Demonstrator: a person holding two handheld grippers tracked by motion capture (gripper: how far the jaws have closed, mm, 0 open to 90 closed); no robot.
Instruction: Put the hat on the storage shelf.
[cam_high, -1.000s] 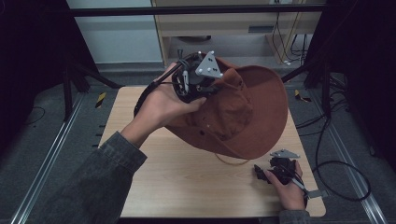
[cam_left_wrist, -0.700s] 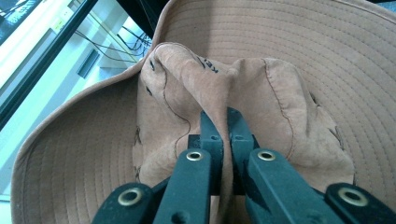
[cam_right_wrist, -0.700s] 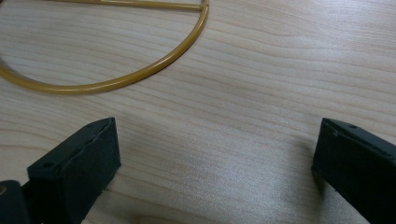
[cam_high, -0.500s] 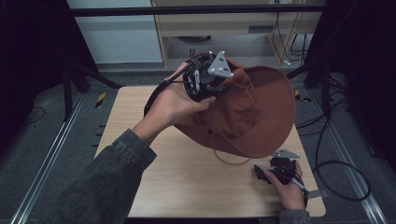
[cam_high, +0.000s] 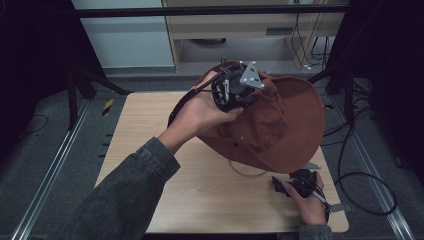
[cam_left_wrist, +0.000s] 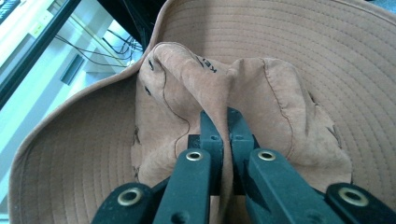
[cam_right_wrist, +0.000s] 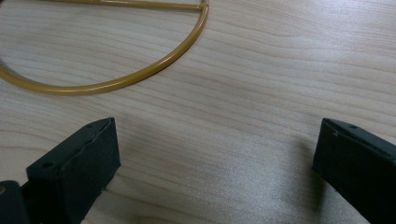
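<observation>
Your left gripper holds the brown hat up over the counter; your right one rests low.

Nearest you, by the counter's (cam_high: 150, 200) near right corner, your right gripper (cam_right_wrist: 215, 154) sits with its fingers wide apart over bare wood, a yellow wire hoop (cam_right_wrist: 140, 70) lying just beyond. Farther off, your left gripper (cam_left_wrist: 223, 135) has its fingers clamped on a fold of the brown hat's (cam_high: 295, 125) crown, raised above the counter's far right part.

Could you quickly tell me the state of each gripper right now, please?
Left gripper: closed on a fold of the brown hat.
Right gripper: open, holding nothing, above the wooden table.
</observation>
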